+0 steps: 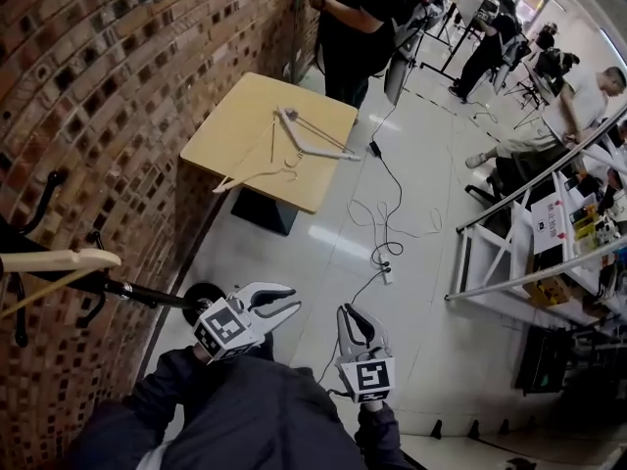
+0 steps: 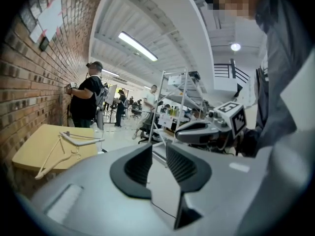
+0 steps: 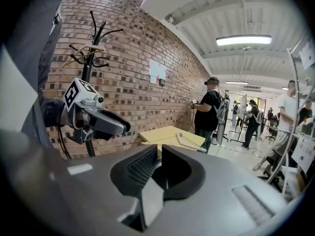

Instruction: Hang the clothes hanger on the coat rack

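Observation:
On the light wooden table (image 1: 235,130) by the brick wall lie a white hanger (image 1: 313,143) and a wooden hanger (image 1: 257,169). In the left gripper view the white hanger (image 2: 81,139) is far off to the left. The black coat rack (image 1: 127,290) stands at the left, with a wooden hanger (image 1: 59,259) hung on it; it also shows in the right gripper view, coat rack (image 3: 91,48). My left gripper (image 1: 282,306) and right gripper (image 1: 355,323) are held side by side over the floor, well short of the table. Both are shut and hold nothing.
A person in black (image 1: 367,18) stands at the wall beyond the table. A cable (image 1: 382,223) trails across the pale floor. A metal shelving frame (image 1: 529,253) with boxes is at the right, with other people seated behind it.

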